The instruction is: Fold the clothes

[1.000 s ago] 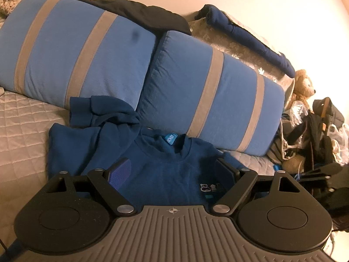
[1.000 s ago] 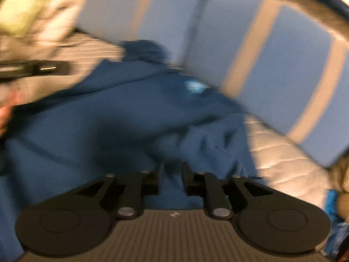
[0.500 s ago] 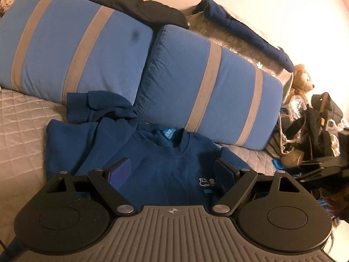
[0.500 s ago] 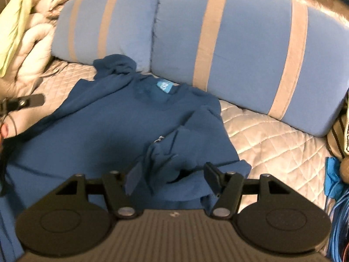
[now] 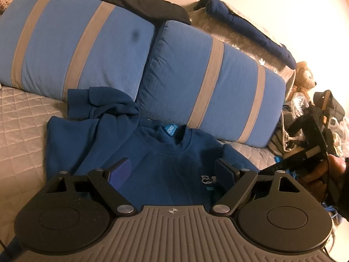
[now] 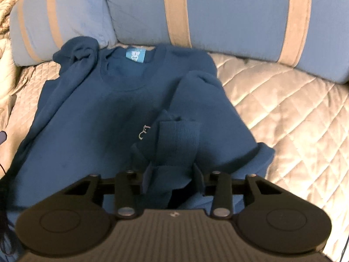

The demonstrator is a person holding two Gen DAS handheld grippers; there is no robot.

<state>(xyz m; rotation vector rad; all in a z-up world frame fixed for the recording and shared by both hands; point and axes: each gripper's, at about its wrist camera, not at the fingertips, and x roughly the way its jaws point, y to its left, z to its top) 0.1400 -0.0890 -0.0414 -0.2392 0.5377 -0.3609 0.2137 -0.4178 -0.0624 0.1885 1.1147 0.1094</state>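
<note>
A dark blue sweatshirt (image 5: 165, 166) lies front up on a quilted bed, collar with a light blue tag (image 5: 170, 129) toward the pillows. Its left sleeve (image 5: 102, 107) is bunched against a pillow. In the right wrist view the sweatshirt (image 6: 98, 118) fills the middle, and its right sleeve is folded in over the chest with the ribbed cuff (image 6: 177, 144) pointing toward me. My right gripper (image 6: 173, 175) is partly closed, its pads on either side of that cuff. My left gripper (image 5: 172, 171) is open and empty above the chest.
Two blue pillows with tan stripes (image 5: 209, 83) lean against the wall behind the sweatshirt. Dark clothes (image 5: 135, 2) lie on top of them. A teddy bear (image 5: 305, 78) and bags (image 5: 327, 113) sit at the bed's right side. The quilted beige cover (image 6: 283, 100) extends right.
My right gripper has moved in low over the folded right sleeve and narrowed around its cuff. My left gripper has stayed open and shifted only slightly.
</note>
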